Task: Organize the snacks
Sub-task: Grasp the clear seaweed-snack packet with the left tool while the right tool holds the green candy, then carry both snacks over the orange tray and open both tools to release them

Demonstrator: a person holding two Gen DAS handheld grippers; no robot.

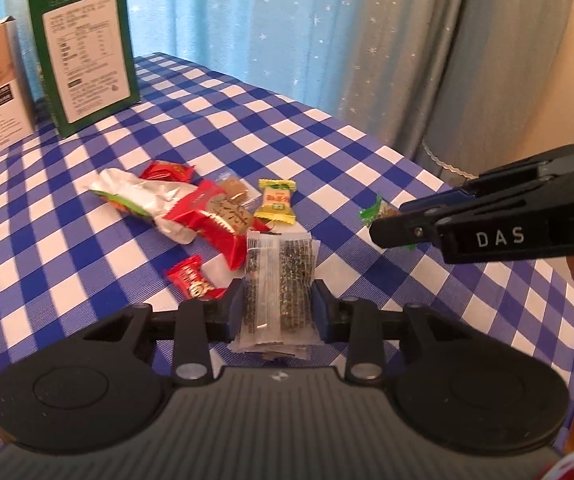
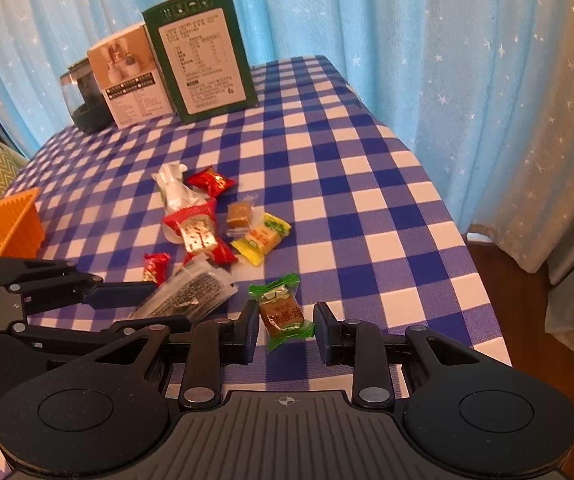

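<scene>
My left gripper is shut on a clear packet of dark seaweed strips, its blue pads pressing both long sides. The right wrist view shows that same packet held in the left gripper from the side. My right gripper is shut on a green-wrapped brown candy. The left wrist view has the right gripper at the right, with the green candy at its tips. Loose on the checked cloth lie a yellow candy, a large red packet, two small red candies, a brown candy and a white-green wrapper.
A green box, a white box and a dark glass jar stand at the table's far end. An orange basket sits at the left edge. The table's right edge drops off before the blue star curtain.
</scene>
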